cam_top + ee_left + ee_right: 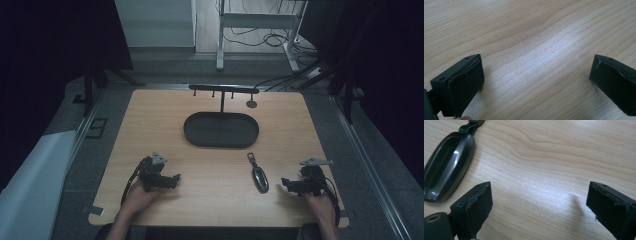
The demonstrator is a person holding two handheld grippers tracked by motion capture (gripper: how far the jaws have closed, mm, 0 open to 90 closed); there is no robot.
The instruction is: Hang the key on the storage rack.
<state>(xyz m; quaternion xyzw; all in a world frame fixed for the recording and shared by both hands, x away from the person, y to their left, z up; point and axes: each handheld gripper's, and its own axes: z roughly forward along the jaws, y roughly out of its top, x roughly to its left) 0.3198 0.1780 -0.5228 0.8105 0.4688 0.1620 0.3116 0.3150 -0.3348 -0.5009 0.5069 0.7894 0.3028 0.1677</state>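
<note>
Left tool (176,179): resting low on the wooden bench (150,120) at the near left, held by the left hand (136,197), pointing toward the bench centre. Jaws spread wide in the left gripper view (536,75); bare wood grain between the pads, nothing gripped.

Right tool (283,183): resting low on the bench at the near right, held by the right hand (320,202), pointing left toward the bench centre. Jaws spread wide in the right gripper view (539,202); nothing between the pads, bare wood beneath.

Dark oval key fob (259,177): lying flat on the bench, near the right tool, to its left in the high view, not touched by either tool. Narrow loop end pointing toward the far side of the bench. In the right gripper view, fob (447,167) located at upper left, beyond and beside the left jaw, apart from it.

Black oval tray (192,132): at bench centre, beyond the fob, well apart from both tools. Upright post rising from its far edge, carrying a horizontal hook bar (223,89) with short pegs hanging below. Small dark round disc (251,104): on the bench beside the right end of the bar.
</note>
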